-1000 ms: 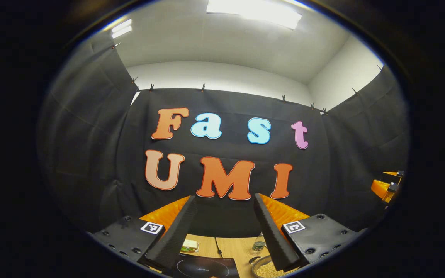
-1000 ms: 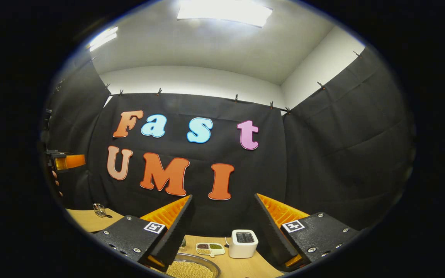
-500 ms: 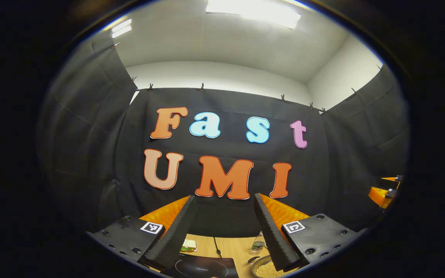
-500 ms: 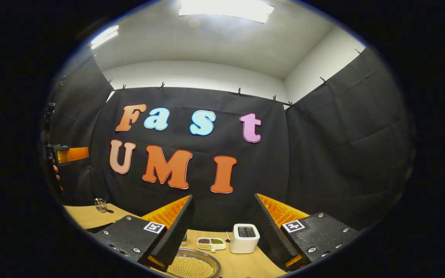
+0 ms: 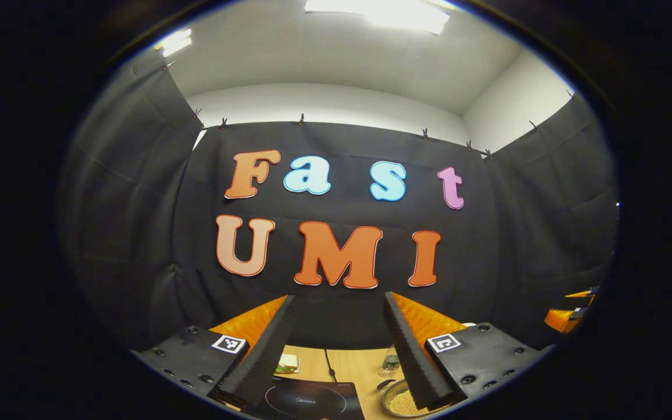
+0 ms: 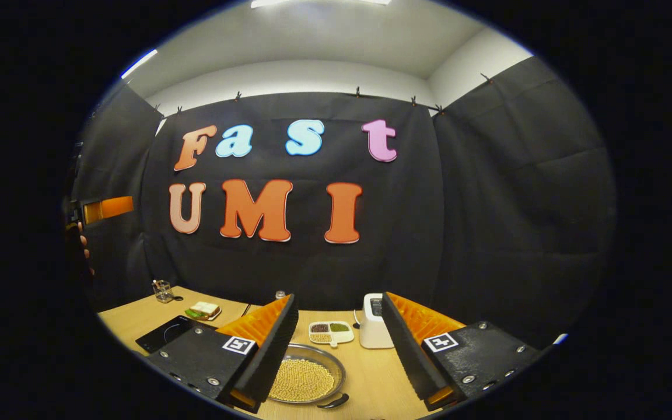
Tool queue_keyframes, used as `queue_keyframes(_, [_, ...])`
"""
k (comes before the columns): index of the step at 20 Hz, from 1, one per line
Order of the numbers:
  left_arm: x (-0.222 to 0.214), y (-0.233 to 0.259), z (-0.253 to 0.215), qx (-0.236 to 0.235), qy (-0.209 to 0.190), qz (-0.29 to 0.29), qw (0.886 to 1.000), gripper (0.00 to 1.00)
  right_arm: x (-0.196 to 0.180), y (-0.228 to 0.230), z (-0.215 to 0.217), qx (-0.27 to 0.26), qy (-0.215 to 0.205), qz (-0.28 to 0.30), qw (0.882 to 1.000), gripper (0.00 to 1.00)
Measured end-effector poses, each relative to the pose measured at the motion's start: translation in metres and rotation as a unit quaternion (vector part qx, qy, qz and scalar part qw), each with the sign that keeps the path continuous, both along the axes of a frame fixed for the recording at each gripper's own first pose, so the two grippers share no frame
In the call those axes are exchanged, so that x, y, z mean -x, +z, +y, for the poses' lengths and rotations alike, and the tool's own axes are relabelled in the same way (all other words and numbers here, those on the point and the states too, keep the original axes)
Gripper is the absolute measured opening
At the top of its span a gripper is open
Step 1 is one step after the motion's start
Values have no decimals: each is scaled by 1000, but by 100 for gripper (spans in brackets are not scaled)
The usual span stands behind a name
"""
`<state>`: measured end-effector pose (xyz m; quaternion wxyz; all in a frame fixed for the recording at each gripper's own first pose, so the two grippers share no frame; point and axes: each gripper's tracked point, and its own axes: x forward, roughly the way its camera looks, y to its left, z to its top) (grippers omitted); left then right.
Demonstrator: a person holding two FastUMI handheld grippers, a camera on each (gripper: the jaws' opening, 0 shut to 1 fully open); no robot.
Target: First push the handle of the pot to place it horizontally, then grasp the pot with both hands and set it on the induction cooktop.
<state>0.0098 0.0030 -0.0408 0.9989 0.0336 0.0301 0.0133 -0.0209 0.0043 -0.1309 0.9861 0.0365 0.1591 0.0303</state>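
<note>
The pot (image 6: 307, 379) is a shallow metal pan filled with pale beans, standing on the wooden table (image 6: 371, 385) just beyond my right gripper (image 6: 339, 297). Its dark handle (image 6: 336, 401) sticks out at the near side of the rim. My right gripper is open, above the table and holding nothing. The black induction cooktop (image 6: 167, 332) lies to the pot's left. In the left gripper view the cooktop (image 5: 312, 402) sits below my open left gripper (image 5: 339, 298), with the pot (image 5: 401, 401) and its handle (image 5: 384, 385) to the right, partly behind a finger.
A white toaster (image 6: 374, 329) and a divided dish of beans (image 6: 331, 331) stand behind the pot. A sandwich on a plate (image 6: 203, 310), a glass container (image 6: 163, 290) and a small jar (image 5: 390, 361) sit near the back. Black cloth walls enclose the table.
Both views have tilted downward, the right one much more, so more of the table, the pot and the cooktop shows. Both grippers stay open.
</note>
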Motion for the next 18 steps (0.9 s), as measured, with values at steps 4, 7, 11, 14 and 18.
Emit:
queue_keyframes(4, [-1,-6,3,-2,4,5,1000,97,9,-42,5,-25,10,56,998,83])
queue_keyframes(7, [-1,-10,3,-6,3,7,1000,98,20,-75,10,-44,17,108,993,75])
queue_keyframes(11, [-2,-15,5,-11,5,13,1000,96,39,-115,21,-63,29,174,982,63])
queue_keyframes(14, [-4,-19,8,-9,6,16,1000,98,54,-142,26,-60,31,219,973,51])
queue_keyframes(18, [-5,-28,12,-12,8,25,1000,97,76,-177,40,-69,40,273,959,28])
